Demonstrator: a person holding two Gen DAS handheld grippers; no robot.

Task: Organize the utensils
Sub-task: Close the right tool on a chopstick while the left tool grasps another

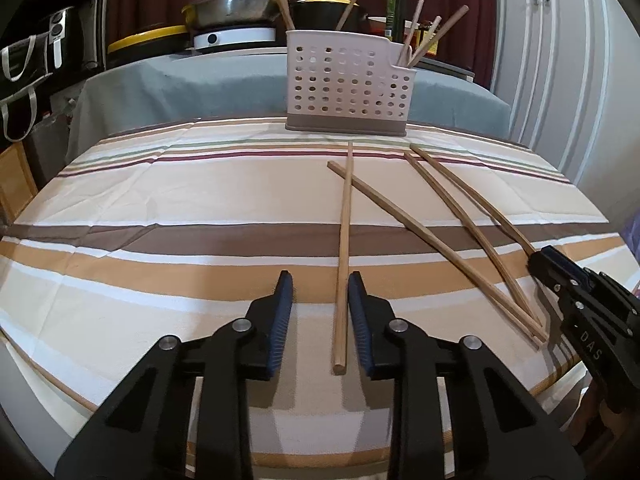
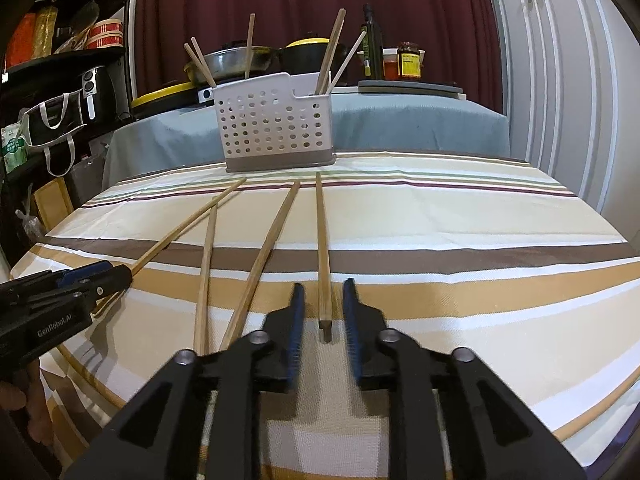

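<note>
1. Pick-up step: the left claw (image 1: 320,312) stands open astride a chopstick (image 1: 343,248) lying on the desk (image 1: 160,200), before the perforated utensil holder (image 1: 348,84).
2. The right claw (image 2: 323,320), also open, straddles another chopstick (image 2: 322,248).
3. Next, I judge: close, lift, drop into the holder.

Lighting: even indoor light from above, moderately bright, no hard glare. Soft grey shadows fall directly beneath the black left gripper (image 1: 320,304) and black right gripper (image 2: 323,312) onto the striped beige-and-brown tablecloth (image 1: 180,208). A faint sheen shows on the round steel pan (image 1: 232,8) far ahead of the left gripper.

Sharpness: centre crisp in both views; slight blur on the right gripper's blue ribbed pads (image 2: 298,320).

Distortion: strong fisheye bowing; tablecloth stripes curve, dark vignette fills corners.
</note>
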